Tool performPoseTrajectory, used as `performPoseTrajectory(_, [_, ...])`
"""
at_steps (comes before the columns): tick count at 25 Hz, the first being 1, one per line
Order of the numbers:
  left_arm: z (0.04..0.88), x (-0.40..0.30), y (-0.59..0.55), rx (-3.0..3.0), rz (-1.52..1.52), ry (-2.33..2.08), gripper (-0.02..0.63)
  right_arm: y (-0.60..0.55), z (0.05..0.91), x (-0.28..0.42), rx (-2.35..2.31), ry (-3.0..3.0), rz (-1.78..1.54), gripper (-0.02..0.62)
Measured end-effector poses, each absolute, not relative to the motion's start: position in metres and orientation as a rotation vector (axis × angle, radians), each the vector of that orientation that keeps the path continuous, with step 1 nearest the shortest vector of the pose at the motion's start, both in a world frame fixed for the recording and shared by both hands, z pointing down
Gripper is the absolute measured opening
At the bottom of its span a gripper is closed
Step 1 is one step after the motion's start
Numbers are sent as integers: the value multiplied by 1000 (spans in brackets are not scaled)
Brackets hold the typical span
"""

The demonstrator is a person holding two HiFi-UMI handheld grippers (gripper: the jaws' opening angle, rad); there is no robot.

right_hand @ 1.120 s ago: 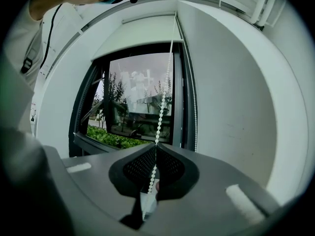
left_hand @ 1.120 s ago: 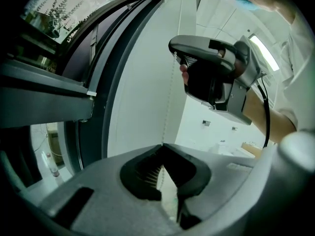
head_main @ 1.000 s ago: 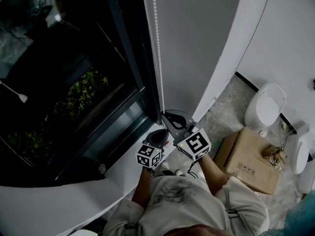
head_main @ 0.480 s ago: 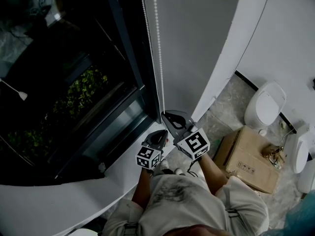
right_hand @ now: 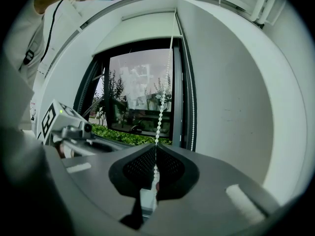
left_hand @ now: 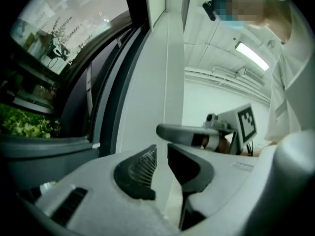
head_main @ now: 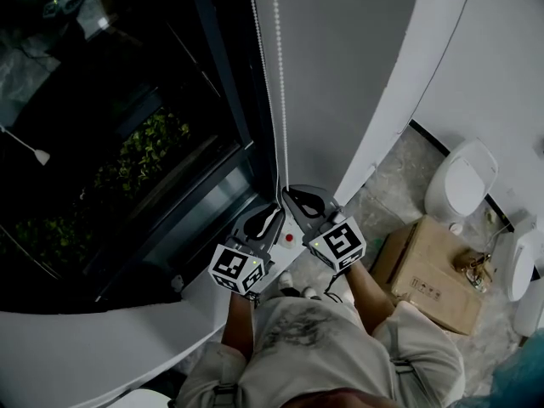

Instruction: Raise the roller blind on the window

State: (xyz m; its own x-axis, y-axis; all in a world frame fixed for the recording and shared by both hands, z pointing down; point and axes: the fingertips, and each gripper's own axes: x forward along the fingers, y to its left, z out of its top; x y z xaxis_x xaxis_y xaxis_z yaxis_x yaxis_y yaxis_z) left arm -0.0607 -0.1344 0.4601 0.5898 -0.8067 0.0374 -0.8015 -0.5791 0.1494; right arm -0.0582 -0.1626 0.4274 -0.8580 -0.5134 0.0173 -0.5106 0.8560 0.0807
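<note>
My right gripper clamps the bead chain; my left gripper, jaws narrowly parted, holds nothing. Only the head view shows the cardboard box.

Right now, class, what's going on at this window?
A person stands at the window with a gripper in each hand. The right gripper is shut on the bead chain that hangs beside the glass. The left gripper is next to it, jaws slightly apart with nothing between them.
</note>
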Motion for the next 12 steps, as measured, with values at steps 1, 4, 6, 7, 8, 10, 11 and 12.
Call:
performPoseTrajectory(1, [444,-62,-136,2685,-74,-1365,77,-162,426,-58,824,-2993,-115,11])
performPoseTrajectory(4, [399,-63,-143,2754,-115,-1385,81,-163,425,-58,826,-2999,-118,11])
performPoseTrajectory(6, [375,-63,-147,2799,-123,-1398,81,-163,424,-58,829,-2998,-113,11])
performPoseTrajectory(7, [365,-63,-148,2819,-128,-1400,81,-162,424,-58,828,-3000,-112,11])
performPoseTrajectory(8, [355,-63,-149,2837,-136,-1401,81,-161,424,-59,827,-3002,-111,11])
performPoseTrajectory(10, [338,-60,-151,2867,-157,-1398,81,-160,424,-59,826,-3003,-111,11])
performPoseTrajectory(11, [330,-59,-153,2881,-166,-1396,81,-160,424,-59,826,-3002,-112,11])
performPoseTrajectory(12, [322,-57,-154,2896,-174,-1392,81,-159,424,-59,826,-3002,-112,11])
